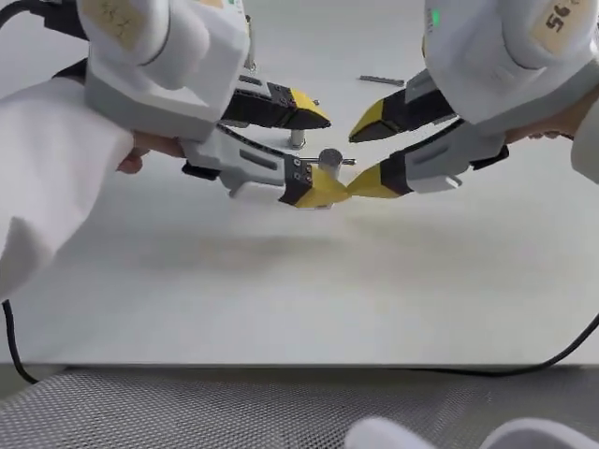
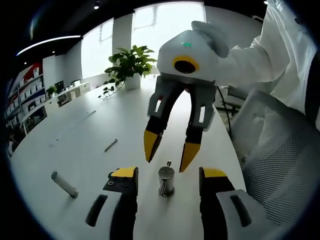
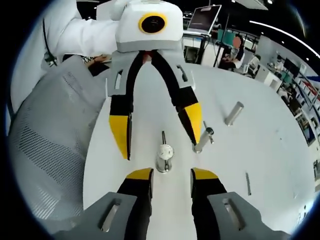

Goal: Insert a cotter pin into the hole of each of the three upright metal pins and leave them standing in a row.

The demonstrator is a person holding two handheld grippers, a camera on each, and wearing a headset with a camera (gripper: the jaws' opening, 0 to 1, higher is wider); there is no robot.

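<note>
Presently: upright pin (image 3: 164, 157) bracketed from both sides.
Pin stands mid-frame on table (image 1: 281, 281), between spread fingers (image 2: 125, 172) of left gripper (image 1: 325, 150) and right gripper (image 1: 355, 161) alike; cotter pin (image 3: 163, 139) at its head lies level.

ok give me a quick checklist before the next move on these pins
1. Both open, left gripper and right gripper: ok.
2. The near metal pin upright between the jaws: ok.
3. Its cotter pin seated through the hole: cannot tell.
4. Every pin standing: not ok, the third pin lies on its side.
5. A loose cotter pin free on the table: ok.
</note>
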